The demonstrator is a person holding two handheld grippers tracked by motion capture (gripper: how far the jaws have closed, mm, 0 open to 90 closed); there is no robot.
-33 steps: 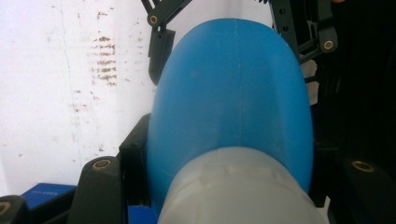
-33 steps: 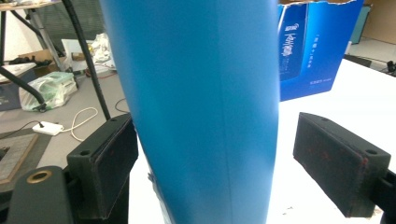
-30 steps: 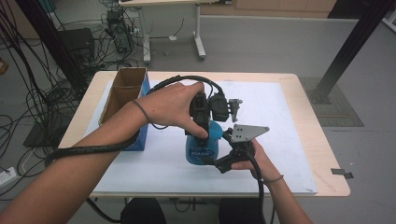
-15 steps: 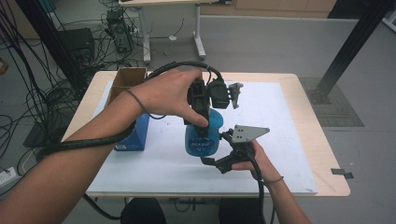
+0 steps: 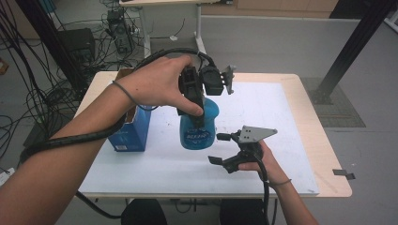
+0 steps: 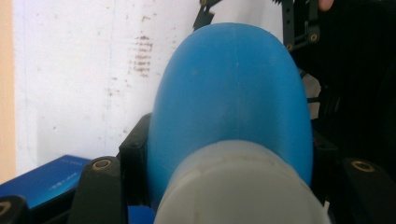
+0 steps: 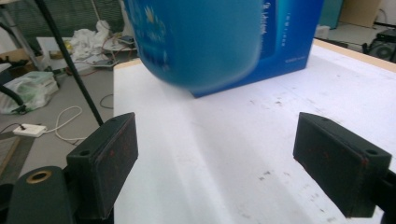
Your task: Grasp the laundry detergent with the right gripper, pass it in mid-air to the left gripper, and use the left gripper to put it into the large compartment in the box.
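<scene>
Your high view looks forward and down from above your side of the table [image 5: 300, 84], far enough back to take in all four edges and the floor beyond the far edge. Your left gripper view rides right up against the blue bottle [image 6: 233, 98], facing down past it onto the white sheet [image 6: 70, 84], with the blue box [image 6: 42, 179] at its lower left. Your right gripper view sits low over the white sheet [image 7: 261, 154], facing level across it toward the box [image 7: 294, 32] and the table's left edge, and all three views share the bottle, the box and the sheet.
</scene>
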